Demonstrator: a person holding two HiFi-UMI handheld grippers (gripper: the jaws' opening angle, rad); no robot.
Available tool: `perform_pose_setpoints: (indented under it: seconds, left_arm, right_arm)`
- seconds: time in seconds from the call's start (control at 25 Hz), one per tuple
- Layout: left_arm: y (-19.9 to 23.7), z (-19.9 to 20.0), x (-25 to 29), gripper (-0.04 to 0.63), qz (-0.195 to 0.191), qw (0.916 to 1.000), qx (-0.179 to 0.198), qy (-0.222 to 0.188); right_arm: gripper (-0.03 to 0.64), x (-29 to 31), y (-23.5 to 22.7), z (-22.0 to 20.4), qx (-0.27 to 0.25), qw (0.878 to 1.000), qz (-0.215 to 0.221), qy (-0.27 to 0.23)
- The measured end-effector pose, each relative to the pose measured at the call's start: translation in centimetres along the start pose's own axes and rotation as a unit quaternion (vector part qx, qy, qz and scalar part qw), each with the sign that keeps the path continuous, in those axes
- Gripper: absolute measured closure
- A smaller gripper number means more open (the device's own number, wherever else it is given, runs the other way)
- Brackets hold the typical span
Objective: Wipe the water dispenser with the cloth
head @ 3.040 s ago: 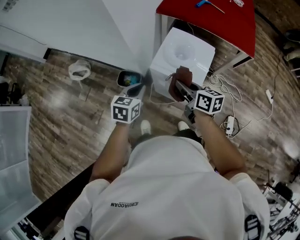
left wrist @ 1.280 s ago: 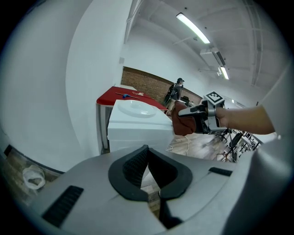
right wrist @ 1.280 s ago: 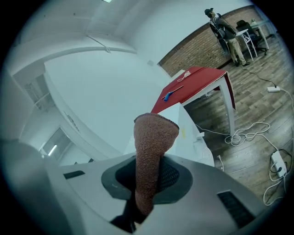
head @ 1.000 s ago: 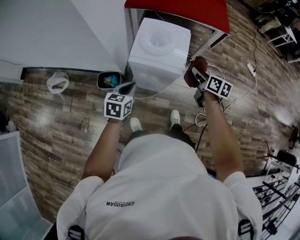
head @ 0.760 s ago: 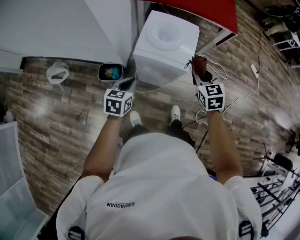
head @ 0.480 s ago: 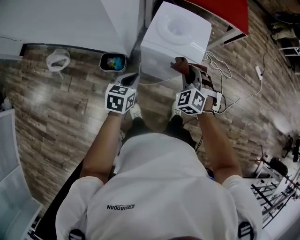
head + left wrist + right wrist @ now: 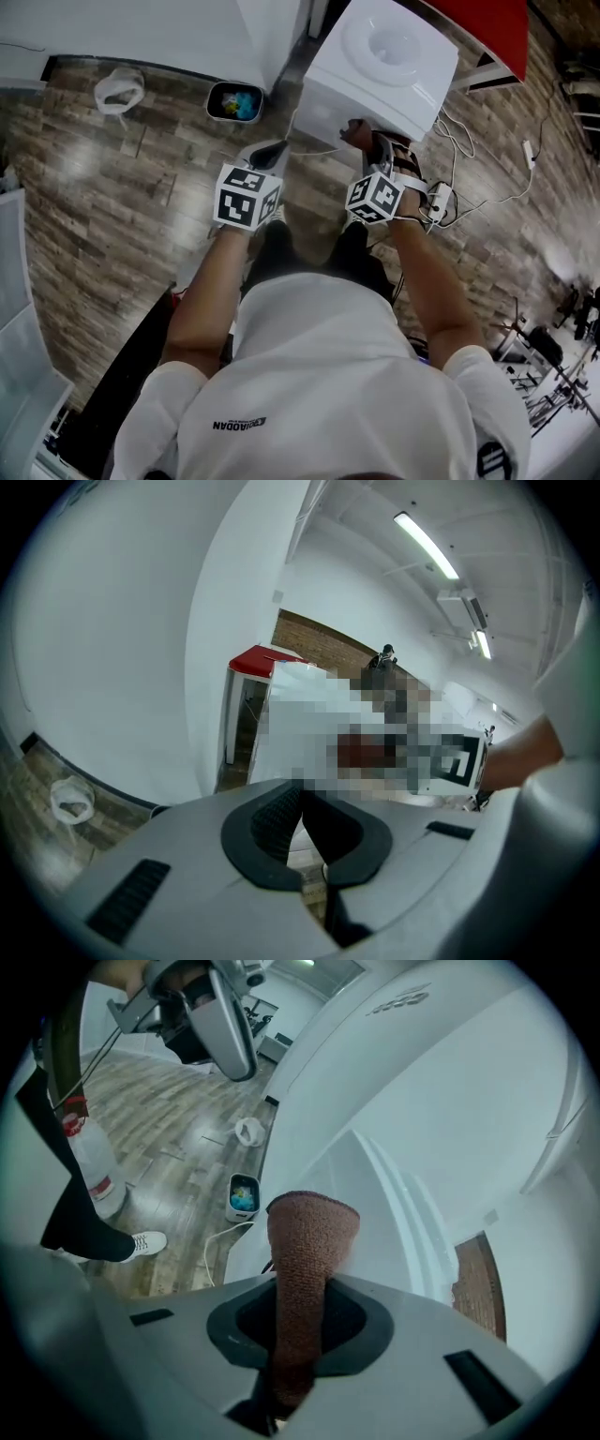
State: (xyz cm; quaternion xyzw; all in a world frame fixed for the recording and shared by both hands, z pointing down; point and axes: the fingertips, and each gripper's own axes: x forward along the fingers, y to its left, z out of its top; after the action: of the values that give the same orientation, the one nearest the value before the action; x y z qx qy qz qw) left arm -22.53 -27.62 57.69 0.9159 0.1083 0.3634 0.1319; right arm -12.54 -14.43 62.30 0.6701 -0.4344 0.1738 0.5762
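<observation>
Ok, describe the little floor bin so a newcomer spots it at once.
Find the white water dispenser by the wall. On the wood floor just left of it in the head view stands a small bin. Its bright blue and yellow contents set it apart from the white bag farther left.

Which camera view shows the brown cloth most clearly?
The right gripper view: the cloth fills the centre, clamped in the right gripper, its knit visible. The head view shows only a brown bit against the water dispenser. In the left gripper view a mosaic patch covers that area.
</observation>
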Motion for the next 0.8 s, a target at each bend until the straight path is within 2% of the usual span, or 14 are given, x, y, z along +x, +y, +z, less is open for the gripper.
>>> perform_pose_setpoints:
  seconds: [0.28, 0.52, 0.8]
  left_arm:
    - [0.1, -1.8, 0.9, 0.606, -0.013, 0.9997, 0.004, 0.020]
    - [1.7, -3.6, 1.4, 0.606, -0.005, 0.9995, -0.010, 0.031]
    - [4.2, -4.5, 2.5, 0.606, 0.000, 0.9991, -0.015, 0.039]
  right_arm:
    - [0.563, 4.0, 3.8, -0.8, 0.006, 0.999, 0.041, 0.025]
    - [0.563, 7.5, 7.4, -2.5, 0.027, 0.996, 0.073, 0.054]
    - [0.563, 13.7, 10.9, -3.9, 0.034, 0.992, 0.091, 0.078]
